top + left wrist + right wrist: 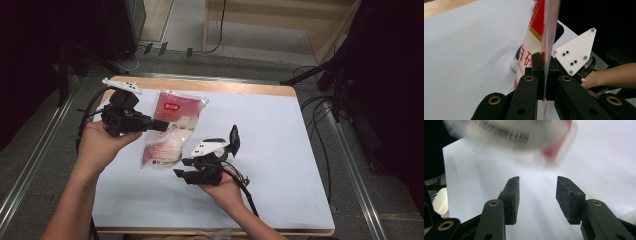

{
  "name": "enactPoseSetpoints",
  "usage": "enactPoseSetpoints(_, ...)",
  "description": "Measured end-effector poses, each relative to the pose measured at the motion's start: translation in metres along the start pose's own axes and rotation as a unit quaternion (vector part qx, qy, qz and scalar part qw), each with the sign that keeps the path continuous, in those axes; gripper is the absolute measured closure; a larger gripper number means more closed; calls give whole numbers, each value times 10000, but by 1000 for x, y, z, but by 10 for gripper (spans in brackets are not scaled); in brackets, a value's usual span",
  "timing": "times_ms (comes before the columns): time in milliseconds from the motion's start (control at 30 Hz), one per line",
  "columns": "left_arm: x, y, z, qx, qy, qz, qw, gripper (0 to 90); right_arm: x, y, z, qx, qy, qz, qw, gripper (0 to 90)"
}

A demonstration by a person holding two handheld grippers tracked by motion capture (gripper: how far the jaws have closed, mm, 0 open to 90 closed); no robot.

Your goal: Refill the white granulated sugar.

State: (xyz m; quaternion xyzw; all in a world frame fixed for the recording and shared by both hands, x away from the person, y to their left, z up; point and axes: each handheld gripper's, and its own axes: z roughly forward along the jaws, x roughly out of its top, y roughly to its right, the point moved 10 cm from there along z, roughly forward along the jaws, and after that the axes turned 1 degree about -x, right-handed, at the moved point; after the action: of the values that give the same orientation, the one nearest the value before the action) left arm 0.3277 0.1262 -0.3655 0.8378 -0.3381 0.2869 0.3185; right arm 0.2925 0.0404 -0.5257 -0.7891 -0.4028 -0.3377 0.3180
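Note:
A red and white plastic bag [172, 127] of white grains hangs a little above the white table sheet [280, 145]. My left gripper [162, 125] is shut on the bag's thin side edge [549, 37], and its pads [537, 70] pinch the seam from both sides. My right gripper [181, 168] sits just below the bag's lower end. Its jaws stand apart with nothing between them. In the right gripper view the right gripper [537, 192] points at bare sheet, and the blurred bag [511, 132] hangs above the fingertips.
The sheet covers a wooden table [235, 87] whose far edge shows. Cables [320, 115] lie off its right side and metal rails [30, 165] run along both sides. The right hand [599, 78] and its white three-cornered plate [575, 53] lie beyond the bag.

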Motion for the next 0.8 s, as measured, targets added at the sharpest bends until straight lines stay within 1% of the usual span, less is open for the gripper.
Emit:
enactPoseSetpoints(33,0,-3,-2,23,44,-49,10000,900,0,0,0,32,13,-7,10000,541)
enactPoseSetpoints(67,0,-7,-3,99,62,-69,9999,900,1,-1,0,80,24,-17,10000,540)
enactPoseSetpoints(133,-2,-16,-5,140,127,-166,9997,900,2,-3,-1,217,49,-63,9997,535)
enactPoseSetpoints(167,-2,-23,-5,173,157,-218,9995,900,2,-3,-1,264,48,-100,9996,531)
enactPoseSetpoints(200,-3,-26,-5,160,205,-267,9993,900,2,-4,-1,336,7,-148,9993,527)
enactPoseSetpoints(300,-3,-41,-5,210,360,-433,9982,900,0,-3,-1,351,-72,-170,9992,519)
enactPoseSetpoints(333,-3,-46,-3,217,406,-487,9978,900,0,-3,-1,385,-73,-165,9991,516)
enactPoseSetpoints(367,-4,-49,-2,262,408,-496,9976,900,0,-3,-2,414,-63,-153,9990,513)
enactPoseSetpoints(400,-5,-54,1,355,393,-513,9973,900,0,-3,-3,446,-84,-143,9989,513)
enactPoseSetpoints(433,-6,-59,3,444,374,-519,9970,900,1,-3,-4,451,-46,-180,9988,512)
enactPoseSetpoints(500,-8,-66,7,541,342,-562,9964,900,2,-1,-5,446,-4,-244,9987,510)
enactPoseSetpoints(600,-11,-77,15,567,363,-586,9960,900,1,-2,-8,520,-58,-328,9981,501)
enactPoseSetpoints(667,-10,-84,20,511,473,-627,9956,900,-2,-2,-8,533,-147,-356,9978,501)
enactPoseSetpoints(700,-9,-87,22,500,492,-654,9954,900,-3,-2,-8,543,-182,-365,9977,501)
enactPoseSetpoints(800,-8,-96,32,569,522,-726,9944,900,-6,-2,-9,515,-248,-356,9977,501)
